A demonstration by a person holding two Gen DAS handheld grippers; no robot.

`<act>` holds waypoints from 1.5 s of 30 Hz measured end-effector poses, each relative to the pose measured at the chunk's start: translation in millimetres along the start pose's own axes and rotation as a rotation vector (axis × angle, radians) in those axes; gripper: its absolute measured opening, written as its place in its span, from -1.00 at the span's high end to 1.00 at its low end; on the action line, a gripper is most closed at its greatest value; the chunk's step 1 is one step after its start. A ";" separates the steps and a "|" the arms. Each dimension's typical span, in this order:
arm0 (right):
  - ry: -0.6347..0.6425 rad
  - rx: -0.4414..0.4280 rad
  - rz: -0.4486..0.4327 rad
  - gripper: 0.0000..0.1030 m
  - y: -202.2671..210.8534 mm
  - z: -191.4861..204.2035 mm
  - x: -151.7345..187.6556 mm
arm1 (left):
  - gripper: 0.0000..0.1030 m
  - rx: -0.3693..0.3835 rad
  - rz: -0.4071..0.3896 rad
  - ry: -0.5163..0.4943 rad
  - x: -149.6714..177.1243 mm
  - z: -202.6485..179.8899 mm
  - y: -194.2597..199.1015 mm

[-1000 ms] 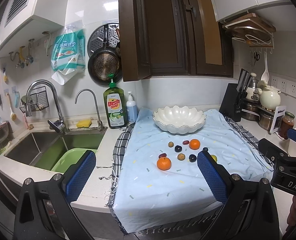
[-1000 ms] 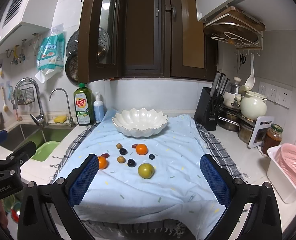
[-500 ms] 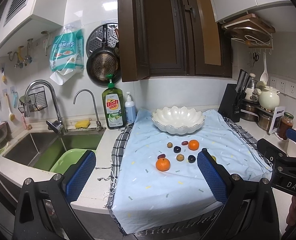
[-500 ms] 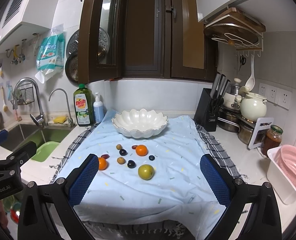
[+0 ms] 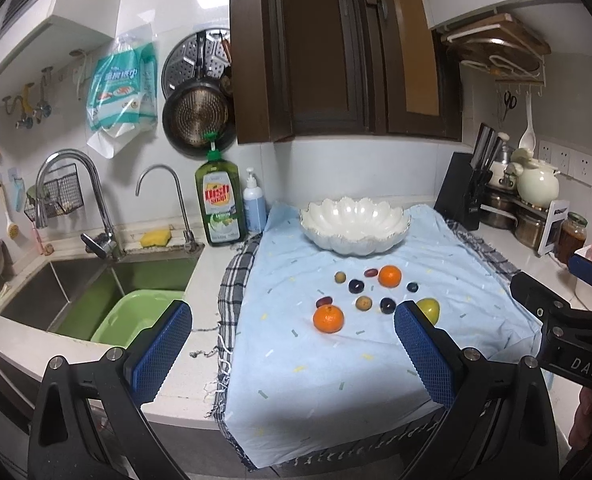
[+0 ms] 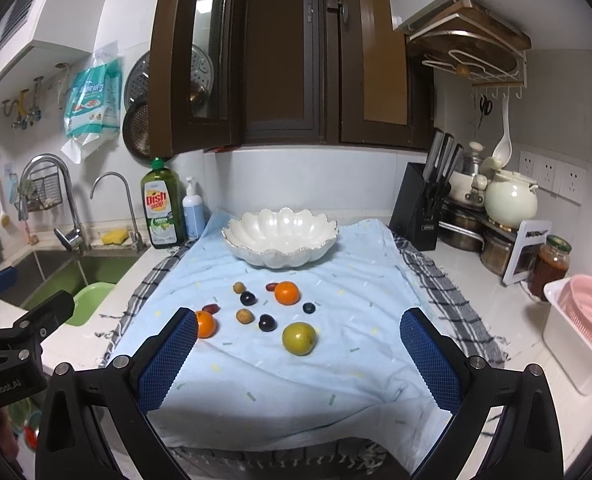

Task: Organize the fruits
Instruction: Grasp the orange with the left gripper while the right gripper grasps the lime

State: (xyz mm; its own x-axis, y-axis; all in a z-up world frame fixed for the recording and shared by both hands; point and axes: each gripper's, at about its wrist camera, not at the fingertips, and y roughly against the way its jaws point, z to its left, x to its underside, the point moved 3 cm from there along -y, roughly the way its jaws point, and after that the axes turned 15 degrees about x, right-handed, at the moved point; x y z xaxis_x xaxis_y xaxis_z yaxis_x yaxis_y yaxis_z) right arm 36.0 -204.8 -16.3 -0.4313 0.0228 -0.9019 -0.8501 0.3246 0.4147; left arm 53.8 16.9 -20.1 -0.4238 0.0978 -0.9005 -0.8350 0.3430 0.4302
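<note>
A white scalloped bowl stands empty at the back of a light blue cloth. In front of it lie two oranges, a green apple, and several small dark and brown fruits. My left gripper hangs open near the counter's front left, short of the fruit. My right gripper is open too, just in front of the apple. Neither holds anything.
A sink with a green basin lies left of the cloth, with a dish soap bottle behind. A knife block, pots, a jar and a pink colander crowd the right. Cabinet doors hang open overhead.
Both views have shifted only slightly; the left gripper drifted a little, so the fruit sits marginally lower and left in its view. Nothing was picked up or moved.
</note>
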 end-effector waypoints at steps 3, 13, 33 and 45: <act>0.002 0.001 0.033 -0.99 -10.1 6.3 8.7 | -1.00 0.006 0.035 -0.003 3.5 4.0 -14.1; 0.022 0.004 0.087 -0.99 -71.1 23.0 20.9 | -0.94 -0.002 0.069 -0.018 5.5 13.9 -73.4; 0.127 -0.045 0.319 -0.70 -203.5 49.8 62.4 | -0.52 0.041 0.295 -0.001 38.6 20.6 -220.4; 0.147 -0.080 0.395 -0.39 -226.9 55.0 74.5 | -0.17 0.069 0.370 0.010 54.1 20.6 -256.8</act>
State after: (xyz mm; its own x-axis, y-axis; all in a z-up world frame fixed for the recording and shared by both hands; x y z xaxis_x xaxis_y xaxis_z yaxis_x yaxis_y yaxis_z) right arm 213.3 -224.7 -184.2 -0.7619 -0.0066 -0.6477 -0.6294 0.2436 0.7379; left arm 252.6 -46.7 -180.6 -0.6960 0.2180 -0.6841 -0.5993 0.3483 0.7207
